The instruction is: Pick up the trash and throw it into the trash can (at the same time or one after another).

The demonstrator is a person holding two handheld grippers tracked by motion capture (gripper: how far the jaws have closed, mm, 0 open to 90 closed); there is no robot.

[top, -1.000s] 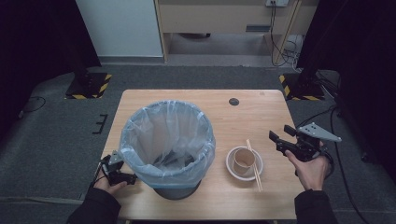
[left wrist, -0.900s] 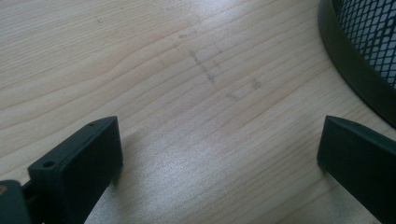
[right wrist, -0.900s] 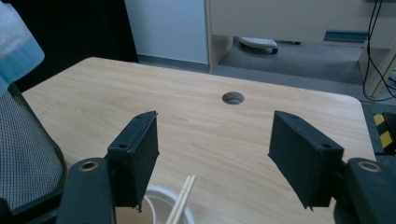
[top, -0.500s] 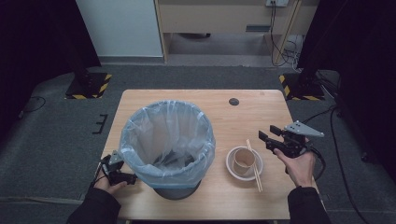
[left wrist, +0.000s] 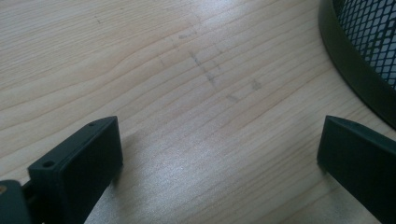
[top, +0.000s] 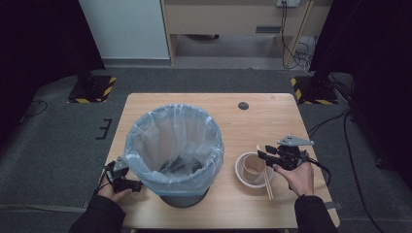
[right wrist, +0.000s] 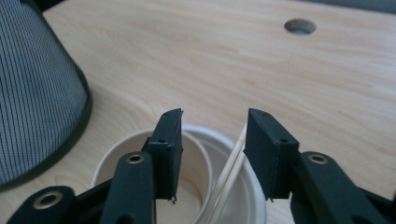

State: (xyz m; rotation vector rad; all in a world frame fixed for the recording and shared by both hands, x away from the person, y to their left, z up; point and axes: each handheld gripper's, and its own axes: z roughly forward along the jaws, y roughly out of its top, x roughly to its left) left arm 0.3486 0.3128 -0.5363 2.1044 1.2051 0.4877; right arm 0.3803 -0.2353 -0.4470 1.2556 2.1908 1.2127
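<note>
A white bowl (top: 240, 168) (right wrist: 243, 205) with a brown paper cup (top: 252, 165) inside sits right of the middle of the table. A pair of pale chopsticks (top: 266, 180) (right wrist: 229, 173) lies across its rim. My right gripper (top: 261, 155) (right wrist: 212, 151) hangs just over the bowl's right side. Its jaws have just been closing and stand half open, with the chopsticks and the rim between them but neither pad touching. My left gripper (top: 137, 185) (left wrist: 219, 154) rests open on bare wood at the foot of the bin.
A black mesh bin (top: 184, 198) (left wrist: 348, 56) (right wrist: 37, 93) with a pale blue liner (top: 145, 145) stands left of the bowl and takes up the table's middle. A round cable hole (top: 243, 105) (right wrist: 300, 26) lies near the far edge.
My right gripper has come left and down from beside the bowl to over its rim, and its jaws have narrowed. The left gripper has stayed put.
</note>
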